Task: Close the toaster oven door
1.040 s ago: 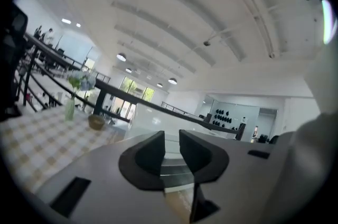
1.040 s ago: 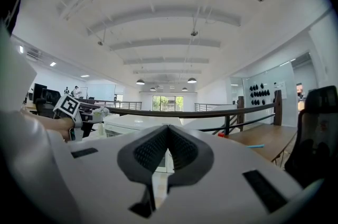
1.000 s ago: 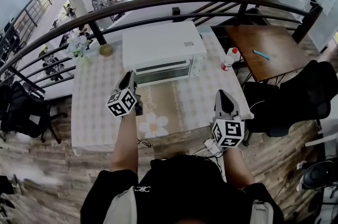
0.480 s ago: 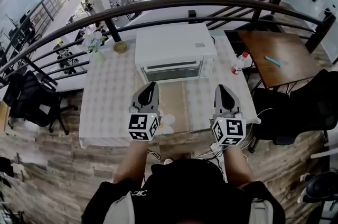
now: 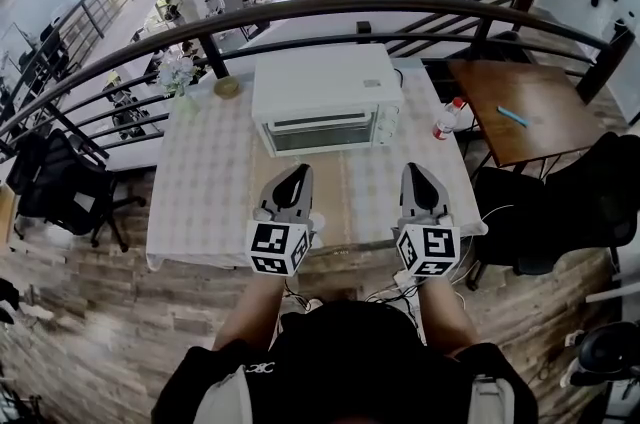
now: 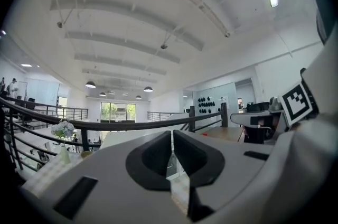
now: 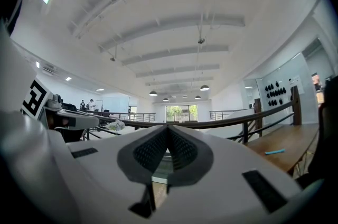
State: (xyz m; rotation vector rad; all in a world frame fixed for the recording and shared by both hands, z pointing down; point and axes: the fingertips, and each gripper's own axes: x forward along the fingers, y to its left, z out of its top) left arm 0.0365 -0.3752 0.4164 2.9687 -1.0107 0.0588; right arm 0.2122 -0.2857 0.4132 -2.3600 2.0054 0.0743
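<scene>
Only in the head view: a white-checked cloth over the table (image 5: 200, 202), and at its far middle the toaster oven (image 5: 325, 87), a boxy white metal body with rounded corners. Glass toaster oven door (image 5: 320, 130) upright and flush against the front, facing the person, with a beige mat (image 5: 335, 187) laid before it.

In all three views: a dark, curved metal railing (image 5: 300, 12) just beyond the table's far edge. From the gripper views, a thin dark band across an open hall under a white beamed ceiling.

To the right of the table, apart from it: a brown wooden desk (image 5: 520, 107), smooth and rectangular.

Left hand-held gripper (image 5: 298, 174) and right hand-held gripper (image 5: 415, 174) side by side over the table's near edge, well short of the oven, each white and smooth-shelled with a black-and-white marker cube at the back. From each one's own view only: the state of the jaws. Left ones dark and smooth-faced, just now closing, brought together to a hairline seam, nothing between them. Right ones dark with ribbed pads, pressed together, likewise empty.

Smaller things: white flowers (image 5: 178, 72) at the table's far left corner, a small round bowl (image 5: 228, 87) beside them, a white bottle (image 5: 443, 120) with a red cap right of the oven, and a blue pen (image 5: 514, 115) on the desk.
</scene>
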